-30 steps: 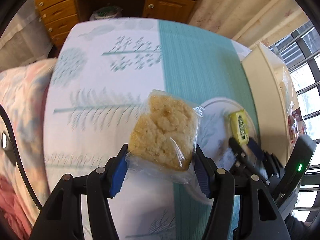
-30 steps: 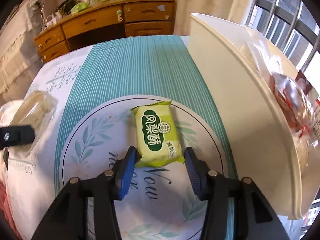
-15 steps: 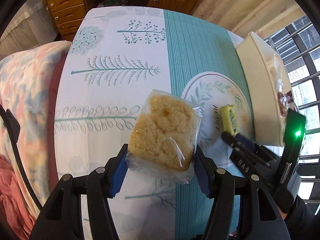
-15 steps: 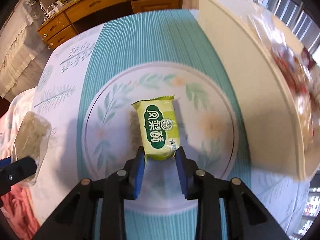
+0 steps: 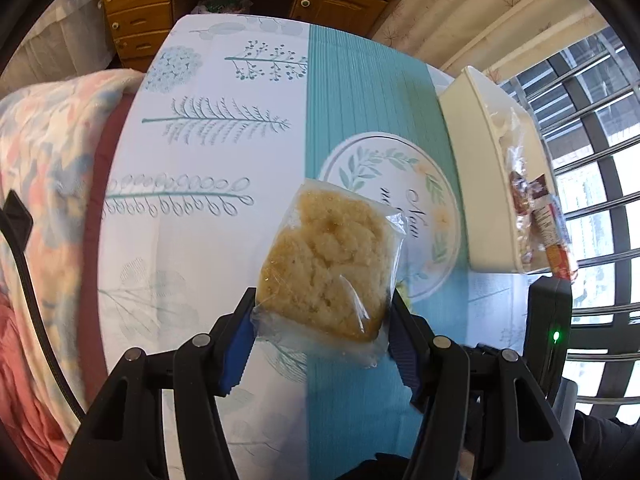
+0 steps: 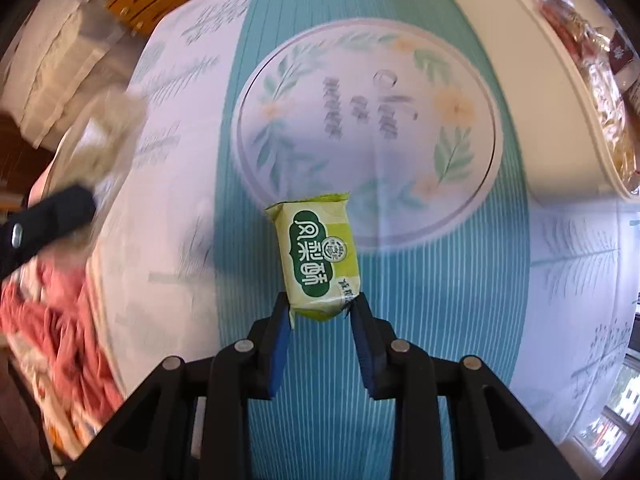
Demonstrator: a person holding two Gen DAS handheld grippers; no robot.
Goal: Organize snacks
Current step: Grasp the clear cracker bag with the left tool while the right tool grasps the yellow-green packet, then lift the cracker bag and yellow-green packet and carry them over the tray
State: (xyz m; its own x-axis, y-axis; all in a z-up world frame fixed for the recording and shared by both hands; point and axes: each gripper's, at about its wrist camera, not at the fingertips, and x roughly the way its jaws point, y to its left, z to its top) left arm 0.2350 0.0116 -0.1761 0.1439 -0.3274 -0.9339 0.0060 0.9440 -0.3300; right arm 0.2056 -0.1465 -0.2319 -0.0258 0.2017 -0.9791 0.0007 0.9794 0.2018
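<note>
My left gripper (image 5: pixel 320 316) is shut on a clear-wrapped yellow crumbly cake (image 5: pixel 328 264) and holds it high above the table. My right gripper (image 6: pixel 322 312) is shut on a yellow-green snack packet (image 6: pixel 318 256) by its near end, lifted above the table. The round leaf-printed plate (image 6: pixel 460 160) lies below with nothing on it; it also shows in the left wrist view (image 5: pixel 360 156). A cream bin (image 5: pixel 484 184) with wrapped snacks inside stands to the right of the plate, and shows at the right wrist view's upper right (image 6: pixel 532 60).
The table carries a white and teal cloth (image 5: pixel 224 152). A wooden chest of drawers (image 5: pixel 136 4) stands behind it. A floral blanket (image 5: pixel 44 152) lies at the left edge. Window bars (image 5: pixel 592 168) are at the right.
My right gripper has lifted the yellow-green packet off the plate and pulled back toward me. My left gripper has risen further with the cake.
</note>
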